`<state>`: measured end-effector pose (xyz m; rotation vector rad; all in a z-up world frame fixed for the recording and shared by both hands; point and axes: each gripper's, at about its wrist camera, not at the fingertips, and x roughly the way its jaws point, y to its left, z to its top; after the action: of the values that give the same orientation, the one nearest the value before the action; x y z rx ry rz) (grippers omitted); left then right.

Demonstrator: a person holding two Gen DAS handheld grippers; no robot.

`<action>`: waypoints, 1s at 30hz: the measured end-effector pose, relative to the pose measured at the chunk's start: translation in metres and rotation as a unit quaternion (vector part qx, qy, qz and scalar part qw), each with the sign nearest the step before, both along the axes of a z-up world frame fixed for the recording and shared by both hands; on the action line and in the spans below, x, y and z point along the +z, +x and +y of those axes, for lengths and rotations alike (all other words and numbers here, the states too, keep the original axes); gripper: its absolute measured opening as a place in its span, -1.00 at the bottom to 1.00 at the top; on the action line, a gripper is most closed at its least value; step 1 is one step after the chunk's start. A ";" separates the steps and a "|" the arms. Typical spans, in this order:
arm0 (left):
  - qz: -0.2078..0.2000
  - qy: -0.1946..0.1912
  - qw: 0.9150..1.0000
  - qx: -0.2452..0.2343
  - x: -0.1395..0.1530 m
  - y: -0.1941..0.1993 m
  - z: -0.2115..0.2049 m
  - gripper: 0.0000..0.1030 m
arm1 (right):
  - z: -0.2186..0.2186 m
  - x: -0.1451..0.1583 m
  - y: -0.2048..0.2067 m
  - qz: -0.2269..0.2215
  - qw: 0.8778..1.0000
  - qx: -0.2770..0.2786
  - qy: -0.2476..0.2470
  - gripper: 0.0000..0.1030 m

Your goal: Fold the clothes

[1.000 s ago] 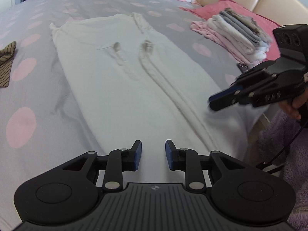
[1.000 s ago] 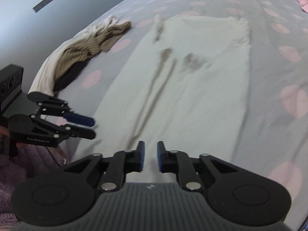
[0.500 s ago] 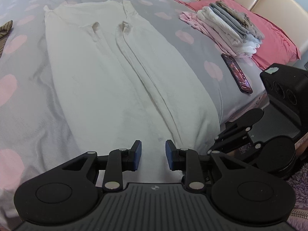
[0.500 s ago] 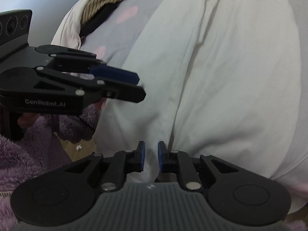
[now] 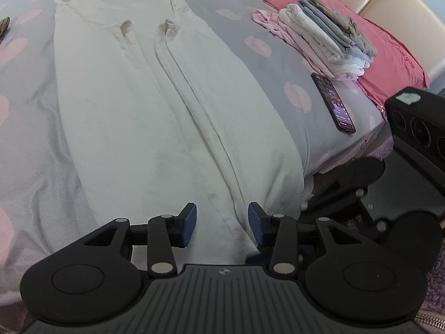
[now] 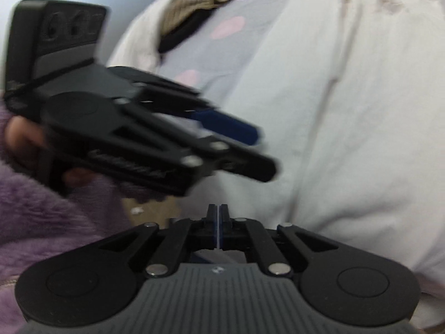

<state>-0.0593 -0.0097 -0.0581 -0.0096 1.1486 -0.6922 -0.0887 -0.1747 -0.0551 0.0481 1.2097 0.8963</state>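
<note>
A long white garment [image 5: 155, 105] lies flat on the grey bed with pink dots, its lower end hanging over the near bed edge. It also fills the right wrist view [image 6: 347, 117]. My left gripper [image 5: 222, 222] is open, its pads either side of the garment's hanging hem. It appears in the right wrist view [image 6: 236, 144] too, blurred. My right gripper [image 6: 217, 229] is shut at the bed edge below the garment; I cannot tell if cloth is between its pads. Its body shows at the right of the left wrist view [image 5: 361, 194].
A stack of folded clothes [image 5: 319, 33] lies on a pink pillow [image 5: 389, 55] at the far right. A phone [image 5: 332, 101] lies near the bed's right edge. A striped brown garment [image 6: 200, 2] is heaped at the bed's left side.
My left gripper's jaws have opened wider and sit at the garment's hem. My right gripper has closed from a narrow gap to shut. The left gripper moved right in the right wrist view.
</note>
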 end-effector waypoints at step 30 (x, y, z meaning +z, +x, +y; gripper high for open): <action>0.063 -0.015 0.997 0.032 0.000 0.005 0.031 -0.98 | -0.008 0.001 0.000 0.011 0.998 0.016 0.054 -0.85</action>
<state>-0.0543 0.0213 -0.0581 -0.1168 1.2529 -0.6602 -0.0887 -0.1826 -0.0539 0.1259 1.1844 0.9901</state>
